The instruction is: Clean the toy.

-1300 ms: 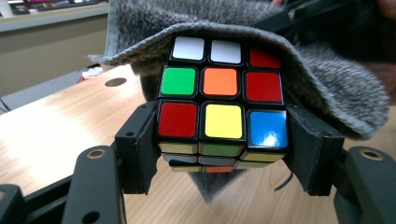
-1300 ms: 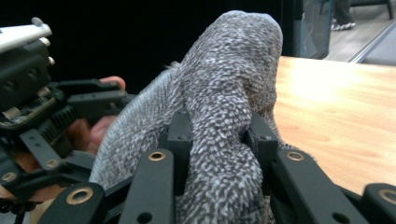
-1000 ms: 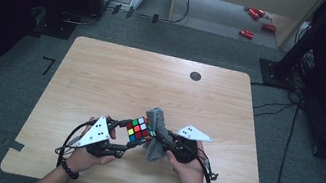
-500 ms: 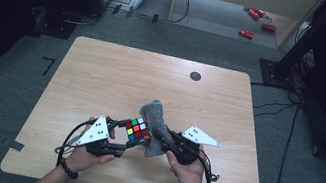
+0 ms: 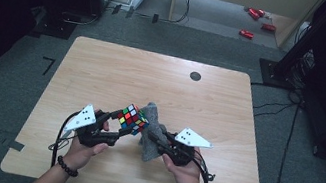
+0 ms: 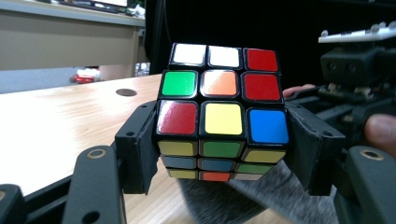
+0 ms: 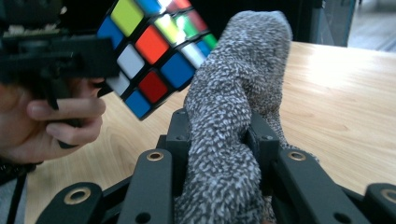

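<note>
A scrambled, multicoloured plastic puzzle cube (image 5: 133, 118) is held tilted on a corner above the pale wooden counter (image 5: 118, 73). Touching its right side, a speckled grey fuzzy cloth (image 5: 151, 132) stands bunched upright, its top edge level with the cube.

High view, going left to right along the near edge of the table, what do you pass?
Left hand → left tool shut on the Rubik's cube → grey cloth clamped in the right tool → right hand.
</note>
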Motion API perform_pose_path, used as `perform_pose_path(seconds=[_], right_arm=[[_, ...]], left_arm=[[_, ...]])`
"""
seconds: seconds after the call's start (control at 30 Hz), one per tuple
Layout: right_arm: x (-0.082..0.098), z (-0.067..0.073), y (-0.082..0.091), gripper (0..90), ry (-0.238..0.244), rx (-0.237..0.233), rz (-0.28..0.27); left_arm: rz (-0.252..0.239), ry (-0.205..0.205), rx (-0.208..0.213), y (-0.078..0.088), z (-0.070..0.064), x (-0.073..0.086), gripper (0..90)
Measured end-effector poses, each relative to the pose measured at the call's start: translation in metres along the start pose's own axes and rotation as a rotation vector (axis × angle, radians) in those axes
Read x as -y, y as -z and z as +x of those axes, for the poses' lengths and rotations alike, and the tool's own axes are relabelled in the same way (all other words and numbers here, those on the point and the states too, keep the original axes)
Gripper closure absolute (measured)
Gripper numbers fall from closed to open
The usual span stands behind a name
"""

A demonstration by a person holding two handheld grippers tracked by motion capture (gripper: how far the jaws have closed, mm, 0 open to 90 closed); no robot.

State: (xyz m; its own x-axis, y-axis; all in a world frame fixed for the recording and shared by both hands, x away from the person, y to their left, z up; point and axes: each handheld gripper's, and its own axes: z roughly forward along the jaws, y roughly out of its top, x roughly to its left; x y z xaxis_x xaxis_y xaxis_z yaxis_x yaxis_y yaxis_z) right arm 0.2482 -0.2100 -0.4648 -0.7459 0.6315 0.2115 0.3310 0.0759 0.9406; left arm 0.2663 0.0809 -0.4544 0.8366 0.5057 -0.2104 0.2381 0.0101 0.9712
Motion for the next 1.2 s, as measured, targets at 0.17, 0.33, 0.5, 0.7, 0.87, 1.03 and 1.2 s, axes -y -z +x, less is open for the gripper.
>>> perform_pose_path(seconds=[0.17, 0.33, 0.5, 0.7, 0.87, 1.03, 1.2], right_arm=[[0.004, 0.014, -0.007, 68.4, 0.123, -0.054, 0.021], [0.01, 0.029, -0.017, 68.3, 0.224, -0.126, 0.128], [0.009, 0.024, -0.018, 68.0, 0.205, -0.07, 0.14], [-0.001, 0.01, -0.004, 68.4, 0.096, 0.056, -0.002], [0.004, 0.019, -0.011, 68.4, 0.146, 0.005, 0.032], [0.008, 0.035, -0.017, 68.4, 0.257, -0.076, 0.09], [0.005, 0.032, -0.014, 68.2, 0.274, -0.063, 0.094]], left_arm=[[-0.005, 0.023, 0.004, 0.0, 0.002, -0.001, 35.1], [0.008, 0.026, -0.038, 0.001, 0.005, 0.0, 35.1], [-0.001, 0.033, -0.037, 0.003, 0.006, -0.002, 35.1], [0.015, 0.03, -0.036, -0.001, 0.004, 0.0, 35.1], [0.018, 0.028, -0.034, -0.001, 0.003, 0.0, 35.1], [0.013, 0.022, -0.058, 0.001, 0.006, -0.001, 35.1], [0.012, 0.027, -0.078, 0.004, 0.009, -0.001, 35.1]])
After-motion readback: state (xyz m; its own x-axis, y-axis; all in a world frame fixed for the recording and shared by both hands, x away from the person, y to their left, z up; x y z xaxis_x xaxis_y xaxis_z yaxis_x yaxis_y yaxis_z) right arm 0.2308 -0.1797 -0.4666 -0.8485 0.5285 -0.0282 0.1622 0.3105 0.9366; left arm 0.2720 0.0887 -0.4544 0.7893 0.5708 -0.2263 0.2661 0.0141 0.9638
